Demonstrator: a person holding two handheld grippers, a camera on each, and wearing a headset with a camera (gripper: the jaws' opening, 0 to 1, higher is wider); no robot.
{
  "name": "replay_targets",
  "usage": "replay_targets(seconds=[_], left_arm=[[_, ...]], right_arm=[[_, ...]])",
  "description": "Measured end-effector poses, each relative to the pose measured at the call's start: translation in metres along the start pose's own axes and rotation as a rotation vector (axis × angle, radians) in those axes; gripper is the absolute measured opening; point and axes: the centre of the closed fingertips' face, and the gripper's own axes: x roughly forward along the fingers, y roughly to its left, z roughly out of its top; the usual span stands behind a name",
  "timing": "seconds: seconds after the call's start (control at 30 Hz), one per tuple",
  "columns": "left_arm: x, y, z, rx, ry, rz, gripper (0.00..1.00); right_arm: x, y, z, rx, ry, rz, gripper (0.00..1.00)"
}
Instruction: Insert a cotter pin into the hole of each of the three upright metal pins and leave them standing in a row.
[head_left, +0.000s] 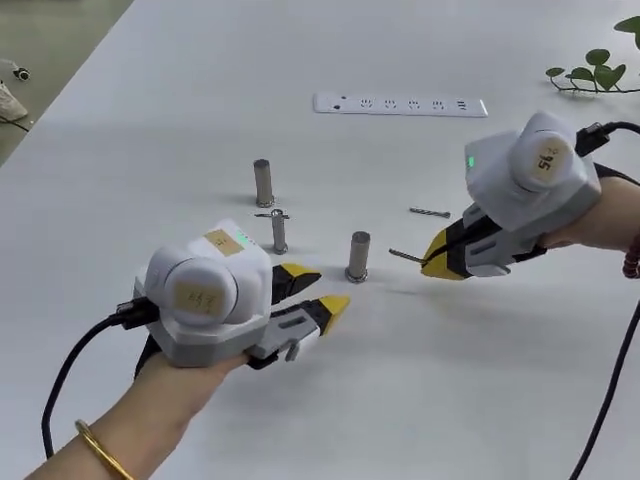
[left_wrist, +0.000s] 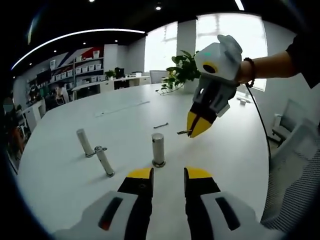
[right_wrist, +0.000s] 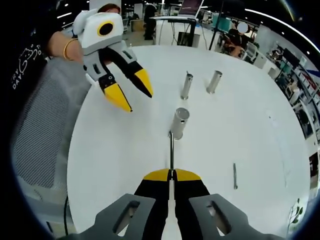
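Observation:
Three upright metal pins stand on the white table (head_left: 150, 130). The far pin (head_left: 263, 183) is bare. The middle pin (head_left: 279, 231) has a cotter pin (head_left: 271, 215) through its top. The near pin (head_left: 358, 257) (right_wrist: 178, 123) is bare. My right gripper (head_left: 435, 264) (right_wrist: 171, 174) is shut on a cotter pin (head_left: 405, 256) (right_wrist: 171, 150), which points at the near pin from its right, a short gap away. My left gripper (head_left: 318, 290) (left_wrist: 168, 175) is open and holds nothing, just left of and in front of the near pin (left_wrist: 158, 150).
A loose cotter pin (head_left: 430, 212) (right_wrist: 234, 176) lies on the table behind the right gripper. A white power strip (head_left: 400, 104) lies at the back. Plant leaves (head_left: 595, 75) reach in at the far right. Cables trail from both grippers.

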Motion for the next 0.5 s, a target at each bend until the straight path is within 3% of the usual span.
replay_targets(seconds=[0.5], left_arm=[[0.032,0.013,0.003,-0.003,-0.014,0.041,0.22]], right_arm=[[0.005,-0.011,0.0,-0.043,0.024,0.013,0.0]])
